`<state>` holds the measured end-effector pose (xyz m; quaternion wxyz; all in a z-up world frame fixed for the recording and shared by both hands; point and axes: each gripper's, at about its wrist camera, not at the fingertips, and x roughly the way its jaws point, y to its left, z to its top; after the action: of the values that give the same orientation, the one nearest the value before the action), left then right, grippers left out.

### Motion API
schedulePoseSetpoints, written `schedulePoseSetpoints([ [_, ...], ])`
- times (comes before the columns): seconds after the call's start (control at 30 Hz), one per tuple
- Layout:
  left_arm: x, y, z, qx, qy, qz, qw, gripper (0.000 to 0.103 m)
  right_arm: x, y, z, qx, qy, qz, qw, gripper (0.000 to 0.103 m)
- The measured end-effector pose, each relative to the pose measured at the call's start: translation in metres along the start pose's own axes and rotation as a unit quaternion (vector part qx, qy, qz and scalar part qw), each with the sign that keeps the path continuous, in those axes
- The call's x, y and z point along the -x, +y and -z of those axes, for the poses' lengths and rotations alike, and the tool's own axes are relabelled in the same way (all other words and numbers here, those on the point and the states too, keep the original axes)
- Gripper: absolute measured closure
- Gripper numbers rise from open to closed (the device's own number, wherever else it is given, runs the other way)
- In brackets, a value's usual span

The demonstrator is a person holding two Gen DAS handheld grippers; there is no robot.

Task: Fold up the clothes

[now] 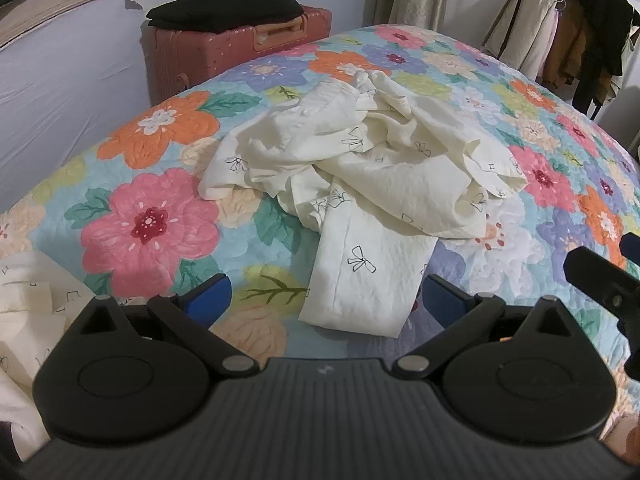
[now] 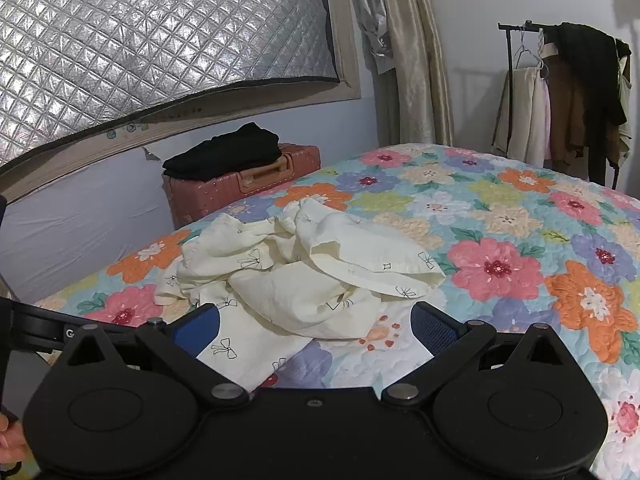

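A crumpled cream garment with small black bow prints [image 1: 360, 176] lies on the floral quilt [image 1: 148, 224]; one flat leg or sleeve end points toward me. It also shows in the right wrist view [image 2: 296, 276]. My left gripper [image 1: 326, 300] is open and empty, its blue pads just short of the near end of the garment. My right gripper [image 2: 316, 328] is open and empty, above the garment's near edge. The right gripper's body shows at the right edge of the left wrist view [image 1: 600, 276].
A second cream cloth [image 1: 28, 312] lies at the near left. A pink suitcase [image 1: 236, 48] with a folded black garment [image 1: 228, 4] on top stands beyond the bed. A clothes rack [image 2: 568, 96] with hanging clothes stands at the back right.
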<state>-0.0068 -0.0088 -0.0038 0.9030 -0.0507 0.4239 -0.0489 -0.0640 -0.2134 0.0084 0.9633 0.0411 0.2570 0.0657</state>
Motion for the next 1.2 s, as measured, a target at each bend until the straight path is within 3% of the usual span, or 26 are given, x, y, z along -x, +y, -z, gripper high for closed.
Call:
schedulePoseSetpoints([
  [0.43,-0.005,0.001,0.000,0.007,0.008,0.005,0.9999,0.000,-0.004,0.002,0.004,0.009,0.006,0.002,1.000,0.000],
  [0.57,-0.011,0.010,0.000,0.043,-0.002,0.035,0.9984,0.000,-0.008,0.001,0.005,0.008,0.012,0.004,1.000,0.000],
  [0.73,-0.025,0.027,-0.004,0.110,-0.013,0.085,0.9902,0.001,-0.032,-0.011,0.006,-0.034,0.061,-0.002,0.998,0.000],
  [0.77,-0.029,0.028,-0.006,0.110,-0.014,0.083,0.9904,0.001,-0.038,-0.016,0.004,-0.046,0.069,-0.014,0.996,0.000],
  [0.9,-0.048,0.022,-0.025,0.068,-0.043,0.000,0.9968,0.001,-0.061,-0.034,-0.011,-0.073,0.088,-0.057,0.992,0.008],
  [1.0,-0.069,0.025,-0.033,0.055,-0.039,0.003,0.9977,0.005,-0.075,-0.042,-0.026,-0.051,0.077,-0.052,0.994,0.015],
  [1.07,-0.081,0.033,-0.032,0.081,-0.032,0.034,0.9956,0.014,-0.089,-0.048,-0.037,-0.037,0.074,-0.043,0.996,0.021],
  [1.13,-0.092,0.041,-0.031,0.109,-0.024,0.066,0.9915,0.022,-0.104,-0.057,-0.046,-0.036,0.074,-0.041,0.996,0.022],
  [1.2,-0.100,0.043,-0.032,0.112,-0.021,0.073,0.9907,0.026,-0.123,-0.064,-0.053,-0.038,0.077,-0.041,0.995,0.021],
])
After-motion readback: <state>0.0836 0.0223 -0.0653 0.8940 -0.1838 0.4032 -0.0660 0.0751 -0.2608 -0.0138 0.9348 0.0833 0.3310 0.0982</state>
